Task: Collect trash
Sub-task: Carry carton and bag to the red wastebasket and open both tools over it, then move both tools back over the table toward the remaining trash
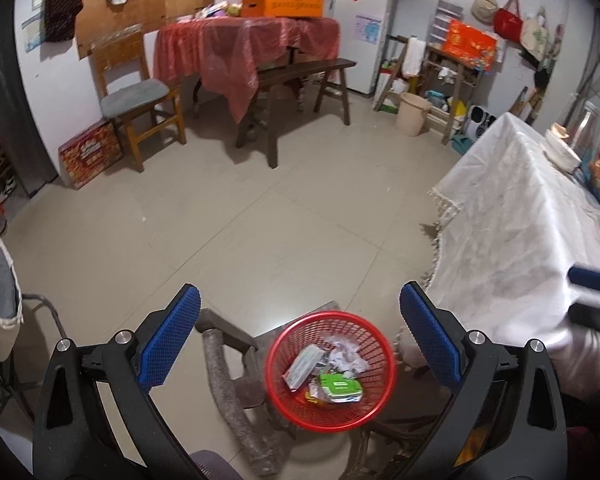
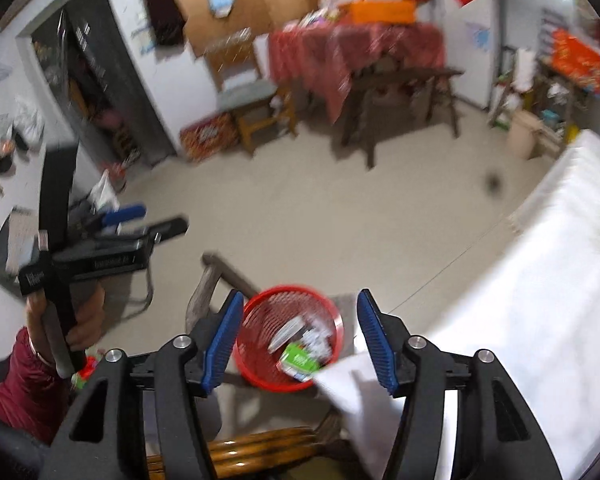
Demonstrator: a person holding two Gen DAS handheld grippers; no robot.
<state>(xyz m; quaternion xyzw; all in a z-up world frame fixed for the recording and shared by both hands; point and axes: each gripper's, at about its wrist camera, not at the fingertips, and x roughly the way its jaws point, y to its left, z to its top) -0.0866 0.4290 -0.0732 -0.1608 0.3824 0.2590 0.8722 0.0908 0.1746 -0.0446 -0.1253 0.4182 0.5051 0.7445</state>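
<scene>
Hovering over beige tile floor (image 1: pixel 260 216): both claws apart, empty; red basket (image 1: pixel 374 410) beside white-clothed table (image 1: pixel 512 216).

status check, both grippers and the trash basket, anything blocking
Left gripper open, empty. Right gripper open, empty. Red basket below both, holding wrappers and crumpled paper. Tablecloth close on one side, nothing blocking.

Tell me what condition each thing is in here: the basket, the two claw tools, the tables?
Red basket: upright, partly filled with trash.
Green packet: inside the basket.
Left gripper: open, empty.
Right gripper: open, empty.
White-clothed table: covered, dishes at the far end.
Red-clothed table: covered, orange box on top.
</scene>
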